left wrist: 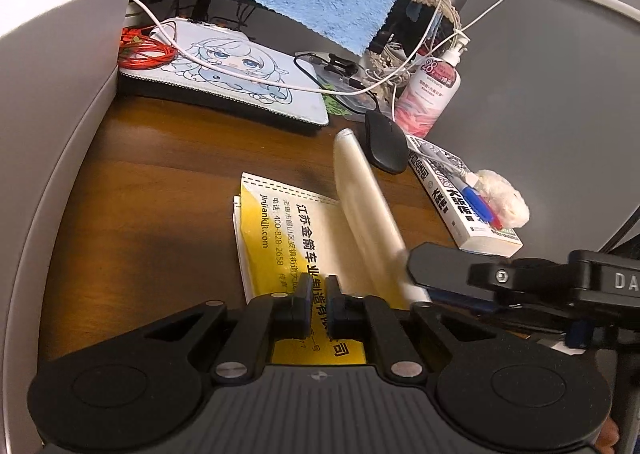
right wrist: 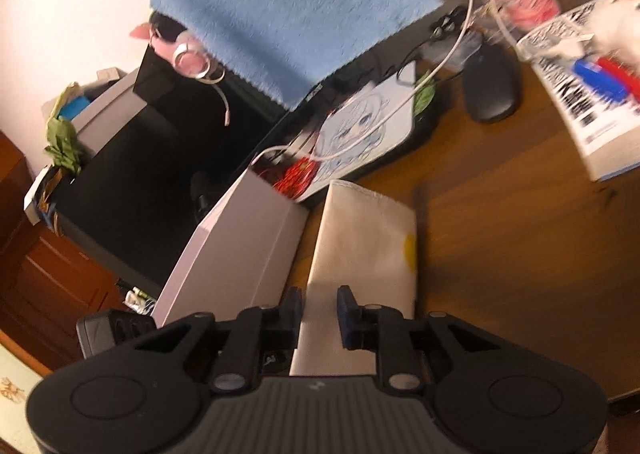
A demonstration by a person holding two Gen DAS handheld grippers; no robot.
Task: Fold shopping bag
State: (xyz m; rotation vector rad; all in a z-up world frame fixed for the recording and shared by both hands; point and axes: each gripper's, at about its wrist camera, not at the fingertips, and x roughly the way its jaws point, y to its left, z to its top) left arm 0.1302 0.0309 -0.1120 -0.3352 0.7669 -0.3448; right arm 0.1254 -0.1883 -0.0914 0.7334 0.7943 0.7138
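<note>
The light, floppy shopping bag point(left wrist: 316, 238) is lying on the surface point(left wrist: 160, 190); left tool point(left wrist: 319, 290) clenched on nothing, pressing its middle, right tool point(right wrist: 319, 308) gripping its lifted edge, the best hold

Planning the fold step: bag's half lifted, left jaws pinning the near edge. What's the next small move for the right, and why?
Probably carry the raised flap across and lay it on the flat printed half of the shopping bag. The right gripper has the cream flap between its jaws, standing off the desk, while the left gripper is shut at the bag's near edge, anchoring it.
</note>
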